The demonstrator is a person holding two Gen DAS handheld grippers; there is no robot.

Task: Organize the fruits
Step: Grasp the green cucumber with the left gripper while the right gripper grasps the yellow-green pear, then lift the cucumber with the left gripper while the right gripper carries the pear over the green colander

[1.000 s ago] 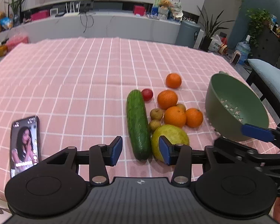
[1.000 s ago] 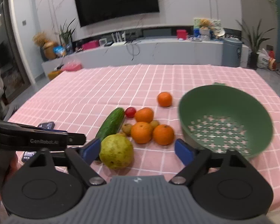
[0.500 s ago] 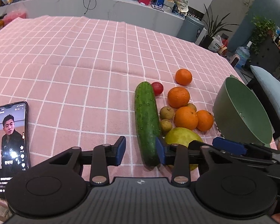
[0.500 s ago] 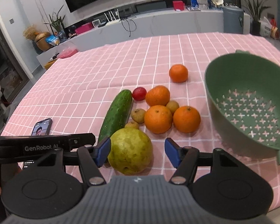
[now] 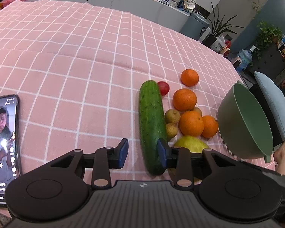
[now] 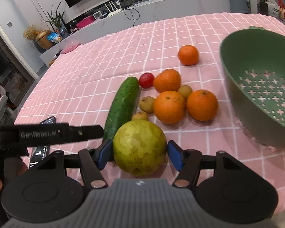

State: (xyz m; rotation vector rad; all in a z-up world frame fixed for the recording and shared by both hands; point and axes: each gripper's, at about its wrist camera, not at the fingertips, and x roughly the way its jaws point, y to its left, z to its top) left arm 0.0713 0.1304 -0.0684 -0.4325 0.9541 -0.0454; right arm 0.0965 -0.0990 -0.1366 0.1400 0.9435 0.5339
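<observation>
A green cucumber [image 5: 152, 121] lies on the pink checked cloth; my left gripper [image 5: 142, 153] is open, its right pad against the cucumber's near end. A big yellow-green pear [image 6: 139, 147] sits between the blue pads of my right gripper [image 6: 139, 154], which is open around it with small gaps. Several oranges [image 6: 169, 106], a red tomato [image 6: 146, 79] and small brown fruits [image 6: 146, 104] lie behind. A green colander bowl [image 6: 235, 87] stands at the right; it also shows in the left wrist view [image 5: 228, 117].
A phone [image 5: 2, 142] with a lit screen lies at the left near the table's front edge. The left gripper's arm [image 6: 43, 134] crosses the left of the right wrist view. A blue chair [image 5: 273, 102] stands beyond the table's right edge.
Both grippers have moved forward and down toward the fruit. The right gripper's pads have narrowed around the pear. The left gripper has shifted so the cucumber's end sits by its right pad.
</observation>
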